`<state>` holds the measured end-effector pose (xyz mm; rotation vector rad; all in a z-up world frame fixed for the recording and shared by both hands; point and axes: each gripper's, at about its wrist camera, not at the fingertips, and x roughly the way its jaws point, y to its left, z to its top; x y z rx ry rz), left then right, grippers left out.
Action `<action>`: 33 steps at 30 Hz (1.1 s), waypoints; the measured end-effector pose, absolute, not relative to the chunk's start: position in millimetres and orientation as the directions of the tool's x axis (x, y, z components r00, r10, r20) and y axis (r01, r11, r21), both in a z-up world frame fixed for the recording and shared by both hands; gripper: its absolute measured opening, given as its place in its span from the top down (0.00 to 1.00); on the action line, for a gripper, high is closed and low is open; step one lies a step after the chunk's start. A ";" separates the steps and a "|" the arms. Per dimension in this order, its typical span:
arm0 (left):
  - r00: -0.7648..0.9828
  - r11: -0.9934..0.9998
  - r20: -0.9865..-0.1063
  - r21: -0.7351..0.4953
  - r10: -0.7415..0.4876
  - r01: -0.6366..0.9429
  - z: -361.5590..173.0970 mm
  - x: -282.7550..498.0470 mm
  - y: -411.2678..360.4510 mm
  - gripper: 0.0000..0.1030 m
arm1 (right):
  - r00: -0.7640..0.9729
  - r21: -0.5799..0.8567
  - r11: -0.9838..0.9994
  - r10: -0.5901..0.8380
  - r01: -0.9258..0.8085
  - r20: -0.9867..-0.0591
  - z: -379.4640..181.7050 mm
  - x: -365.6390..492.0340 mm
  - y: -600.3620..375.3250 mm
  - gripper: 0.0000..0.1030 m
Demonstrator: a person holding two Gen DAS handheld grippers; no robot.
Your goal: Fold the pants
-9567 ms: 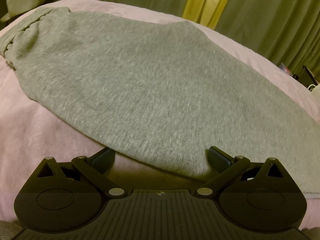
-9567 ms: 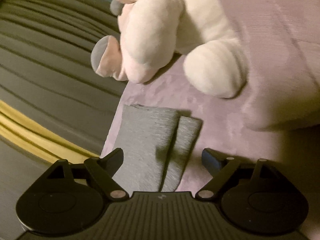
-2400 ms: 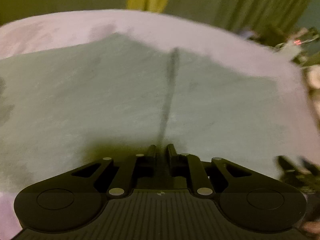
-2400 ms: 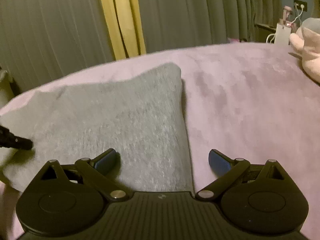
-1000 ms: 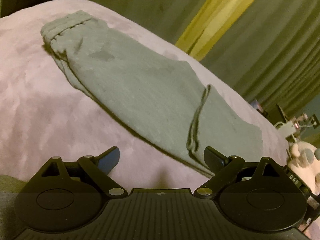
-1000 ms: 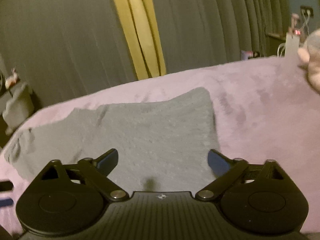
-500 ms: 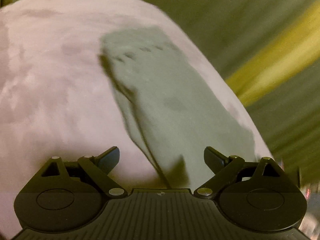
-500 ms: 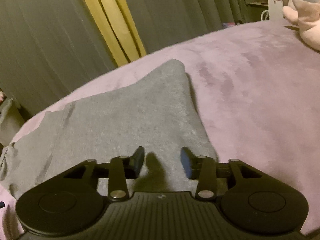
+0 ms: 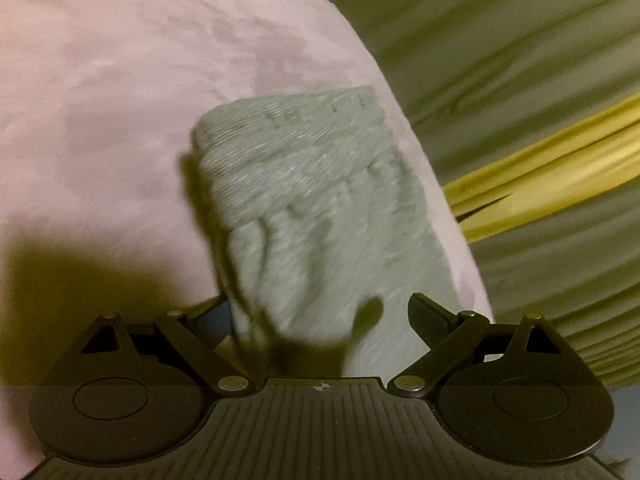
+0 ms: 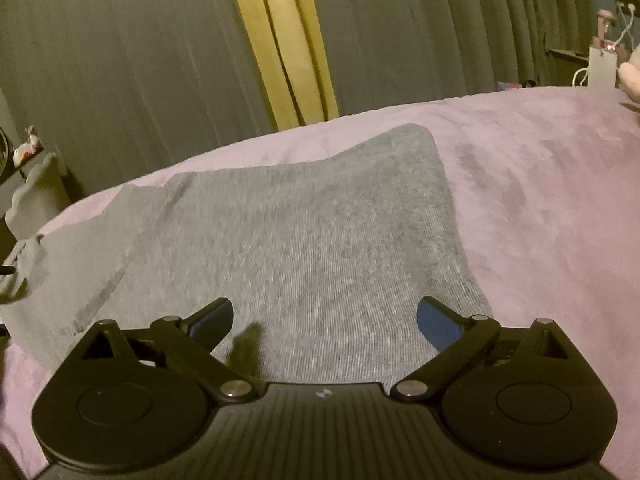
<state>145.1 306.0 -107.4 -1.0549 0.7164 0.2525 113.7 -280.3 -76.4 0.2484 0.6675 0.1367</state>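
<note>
The gray pants (image 10: pixel 304 240) lie flat on a pink blanket (image 10: pixel 540 184) that covers the bed. The cloth is a soft knit with tiny thin ribs running across it. From the right wrist camera, the pants make a wide shape with 1 rounded corner at the far end, close to the edge of the bed. A folded edge runs down the left part, and a darker streak shows beside it. No words or labels can be read on the pants.

From the left wrist camera, the pants (image 9: pixel 320 208) look bunched and wrinkly. The stretchy waistband with its little gathers is at the far end. This picture is a bit blurry.

The left gripper (image 9: pixel 320 316) is black plastic, and its 2 fingers are spread wide apart. The bunched cloth sits between them, but they are not squeezing it. The right gripper (image 10: pixel 325 320) is also spread wide, with blue pads (image 10: pixel 434 326) on the fingers. It hangs over the near edge of the pants and holds nothing.

The blanket is fuzzy with darker brushed patches. Behind the bed hang long gray curtains (image 10: pixel 120 60) with straight folds, and a yellow curtain (image 10: pixel 284 40) hangs between them. At the far right are a white box with cords (image 10: pixel 602 66) and a bit of a pink soft toy (image 10: pixel 632 76).
</note>
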 end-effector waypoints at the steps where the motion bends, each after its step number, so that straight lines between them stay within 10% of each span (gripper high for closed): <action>1: 0.760 0.487 -0.629 -0.722 -0.165 -0.492 -107.4 151.1 309.0 0.15 | 0.779 0.271 0.962 0.203 -0.045 -0.593 -76.9 111.9 -278.9 0.04; 5: 0.774 0.487 -0.603 -0.743 -0.191 -0.459 -111.6 159.2 317.3 0.43 | 0.781 0.241 0.969 0.189 -0.051 -0.596 -78.8 111.3 -275.4 0.04; 11: 0.772 0.402 -0.608 -0.764 -0.187 -0.505 -130.3 159.9 325.3 0.50 | 0.785 0.220 0.974 0.180 -0.057 -0.593 -82.0 114.2 -273.5 0.04; 16: 0.770 0.455 -0.621 -0.733 -0.144 -0.506 -112.9 168.7 320.8 0.78 | 0.784 0.237 0.970 0.183 -0.047 -0.593 -79.7 114.5 -273.8 0.04; 25: 0.841 0.657 -0.532 -0.670 -0.101 -0.345 -25.6 163.4 276.7 0.81 | 0.807 0.457 0.889 0.253 0.024 -0.533 -69.3 109.0 -306.4 0.04; 33: 0.866 0.880 -0.396 -0.466 -0.306 0.098 72.2 167.1 95.9 0.80 | 0.848 0.533 0.843 0.224 0.079 -0.480 -59.6 99.3 -330.0 0.04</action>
